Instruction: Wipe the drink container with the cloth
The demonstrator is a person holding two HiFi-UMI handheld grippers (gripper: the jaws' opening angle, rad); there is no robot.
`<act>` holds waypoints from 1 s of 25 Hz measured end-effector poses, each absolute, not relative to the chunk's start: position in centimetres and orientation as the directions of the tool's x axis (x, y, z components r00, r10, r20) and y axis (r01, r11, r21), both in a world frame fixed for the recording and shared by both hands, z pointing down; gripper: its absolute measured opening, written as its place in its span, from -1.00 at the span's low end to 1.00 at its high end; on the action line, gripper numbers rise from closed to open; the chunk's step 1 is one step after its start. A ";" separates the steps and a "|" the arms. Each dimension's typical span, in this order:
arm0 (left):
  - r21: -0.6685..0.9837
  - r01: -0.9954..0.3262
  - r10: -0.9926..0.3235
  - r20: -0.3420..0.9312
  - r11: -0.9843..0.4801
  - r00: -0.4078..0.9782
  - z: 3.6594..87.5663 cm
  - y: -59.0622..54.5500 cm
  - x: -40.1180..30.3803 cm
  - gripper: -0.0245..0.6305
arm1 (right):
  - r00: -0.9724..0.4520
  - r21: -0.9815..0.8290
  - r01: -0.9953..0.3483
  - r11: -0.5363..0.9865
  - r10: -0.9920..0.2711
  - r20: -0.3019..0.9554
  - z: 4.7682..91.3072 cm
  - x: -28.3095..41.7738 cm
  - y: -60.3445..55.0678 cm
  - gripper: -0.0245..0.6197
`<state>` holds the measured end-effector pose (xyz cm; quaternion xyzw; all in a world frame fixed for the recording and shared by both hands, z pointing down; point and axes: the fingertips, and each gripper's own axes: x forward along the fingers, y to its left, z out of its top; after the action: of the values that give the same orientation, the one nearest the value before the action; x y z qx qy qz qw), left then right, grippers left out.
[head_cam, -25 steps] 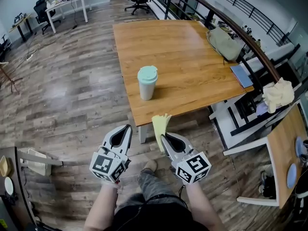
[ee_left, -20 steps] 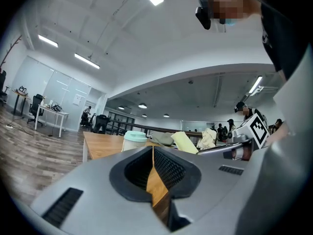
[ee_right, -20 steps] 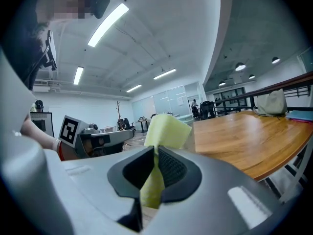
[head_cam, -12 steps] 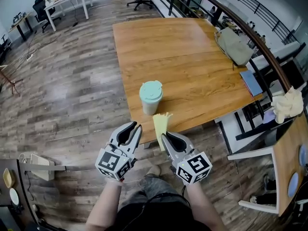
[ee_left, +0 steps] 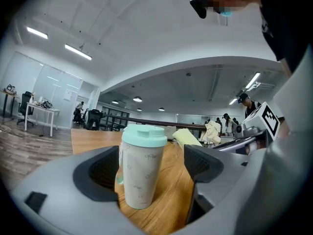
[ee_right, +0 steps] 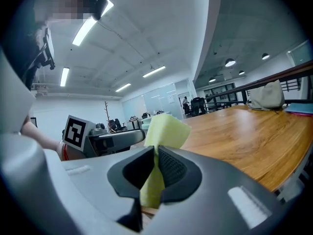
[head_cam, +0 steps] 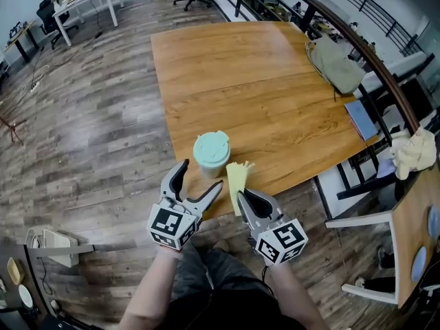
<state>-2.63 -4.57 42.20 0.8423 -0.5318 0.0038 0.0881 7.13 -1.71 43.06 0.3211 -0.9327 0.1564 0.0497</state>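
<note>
My left gripper (head_cam: 203,172) open, right gripper (head_cam: 242,196) clamped on yellow cloth (head_cam: 237,176).
My left jaws have just been opening and are now wide; mint-lidded travel cup (head_cam: 210,153) stands upright between them, pads clear, at the wooden table (head_cam: 275,102)'s near edge. Cloth just right of it.

Warm wood with a soft varnished sheen is shown on the table (head_cam: 261,81). The drink container (head_cam: 210,158) is finished smooth and matt, lidded in mint plastic. The cloth (head_cam: 237,177) is soft yellow fabric, and the right gripper (ee_right: 155,159) is moulded in matt grey plastic with finely ribbed pads (ee_right: 174,167).
</note>
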 end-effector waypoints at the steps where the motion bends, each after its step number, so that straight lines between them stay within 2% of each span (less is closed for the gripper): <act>1: 0.137 -0.893 -0.891 0.099 -0.428 0.442 42.1 -5.1 -2.6 0.30 | -0.784 -0.258 -0.621 0.740 -0.588 0.199 43.2 7.0 -1.9 -0.82; 6: 0.103 -0.880 -0.873 0.117 -0.464 0.474 42.4 -8.0 -2.5 0.46 | -0.757 -0.268 -0.654 0.708 -0.616 0.219 43.6 6.9 -3.8 -0.82; 10: 0.083 -0.836 -0.826 0.133 -0.542 0.548 42.3 -9.5 -1.3 0.47 | -0.728 -0.278 -0.685 0.674 -0.647 0.226 43.7 6.8 -5.3 -0.82; 17: 0.012 -0.803 -0.795 0.126 -0.596 0.593 41.7 -11.1 -0.7 0.47 | -0.709 -0.285 -0.704 0.651 -0.668 0.224 43.4 6.3 -6.9 -0.82; 25: 0.071 -0.745 -0.740 0.086 -0.663 0.667 41.5 -11.8 -1.3 0.47 | -0.705 -0.309 -0.704 0.639 -0.681 0.198 42.9 5.7 -8.0 -0.82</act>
<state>-1.31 -11.82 41.55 0.9116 -0.4072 0.0247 0.0499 5.70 -8.03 42.87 0.3827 -0.9048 0.1839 0.0315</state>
